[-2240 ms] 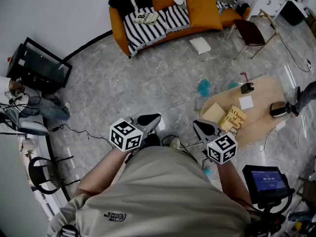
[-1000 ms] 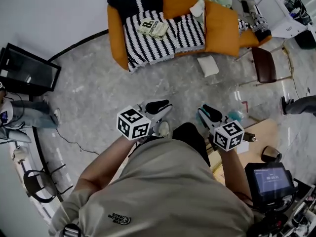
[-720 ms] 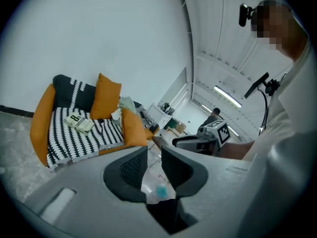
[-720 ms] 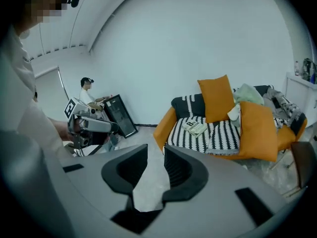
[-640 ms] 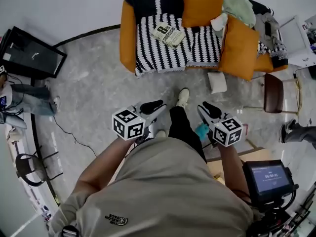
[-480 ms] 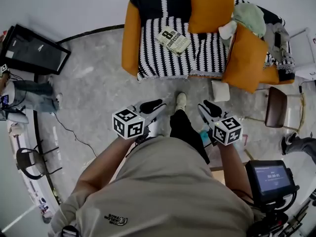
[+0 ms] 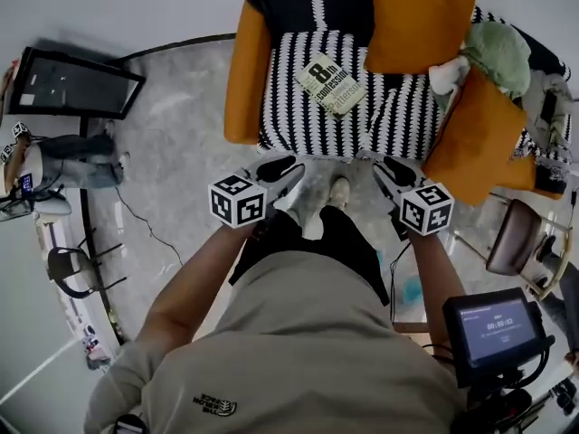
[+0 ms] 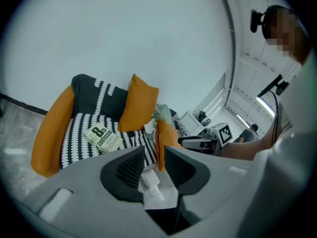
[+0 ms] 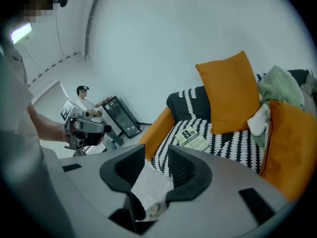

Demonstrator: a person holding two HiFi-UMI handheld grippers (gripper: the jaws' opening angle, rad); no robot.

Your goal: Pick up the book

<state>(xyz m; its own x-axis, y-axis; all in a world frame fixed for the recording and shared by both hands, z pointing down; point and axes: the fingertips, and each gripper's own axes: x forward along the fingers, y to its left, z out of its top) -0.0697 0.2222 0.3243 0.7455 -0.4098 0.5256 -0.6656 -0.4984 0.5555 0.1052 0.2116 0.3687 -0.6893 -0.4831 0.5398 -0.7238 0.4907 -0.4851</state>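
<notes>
The book (image 7: 331, 84), pale with a large "8th" on its cover, lies flat on the black-and-white striped seat of the orange sofa (image 7: 242, 80). In the head view my left gripper (image 7: 291, 165) and right gripper (image 7: 380, 164) hover side by side just short of the seat's front edge, apart from the book. Both sets of jaws are opening, with nothing between them. The left gripper view has the book (image 8: 102, 137) to the left beyond my left gripper (image 8: 154, 152). In the right gripper view the book (image 9: 193, 138) lies ahead of my right gripper (image 9: 157, 155).
Orange cushions (image 7: 418, 16) and a green cloth (image 7: 500, 54) occupy the sofa's back and right side. A black cabinet (image 7: 77, 84) stands on the floor at left, a brown chair (image 7: 513, 236) at right. A screen (image 7: 493, 325) is at lower right.
I have walked up to the sofa, so it and the book now lie much closer. Both grippers have come forward to the seat's front edge.
</notes>
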